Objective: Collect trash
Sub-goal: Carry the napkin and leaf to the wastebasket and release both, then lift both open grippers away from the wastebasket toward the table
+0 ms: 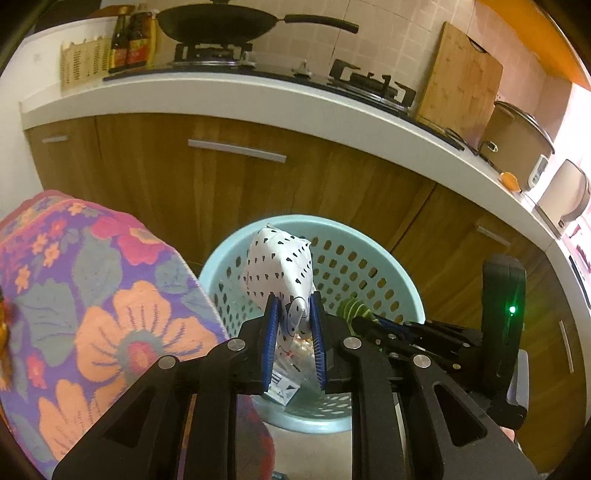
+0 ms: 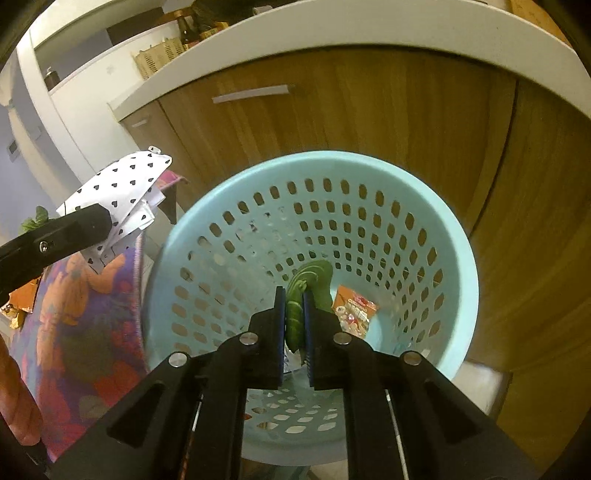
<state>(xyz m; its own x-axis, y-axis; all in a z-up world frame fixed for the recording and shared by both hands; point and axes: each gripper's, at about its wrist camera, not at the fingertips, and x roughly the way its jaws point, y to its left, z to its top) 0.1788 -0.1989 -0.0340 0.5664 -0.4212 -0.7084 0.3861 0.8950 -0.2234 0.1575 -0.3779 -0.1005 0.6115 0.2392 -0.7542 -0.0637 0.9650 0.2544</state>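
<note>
My left gripper (image 1: 292, 301) is shut on a white bag with small black hearts (image 1: 279, 264), held just above the near rim of a pale blue perforated basket (image 1: 369, 266). In the right wrist view the same bag (image 2: 125, 188) hangs to the left of the basket (image 2: 436, 221), over the flowered cloth. My right gripper (image 2: 294, 295) is shut on a green striped wrapper (image 2: 308, 280), held over the inside of the basket. An orange snack packet (image 2: 354, 308) lies on the basket's bottom. In the left wrist view the right gripper (image 1: 364, 319) shows with its green wrapper (image 1: 352, 308).
A table under a flowered cloth (image 1: 92, 295) stands left of the basket. Wooden cabinets (image 1: 236, 192) under a white counter (image 1: 258, 96) stand behind it. On the counter are a stove with a wok (image 1: 221, 22), a cutting board (image 1: 461, 77) and a rice cooker (image 1: 517, 136).
</note>
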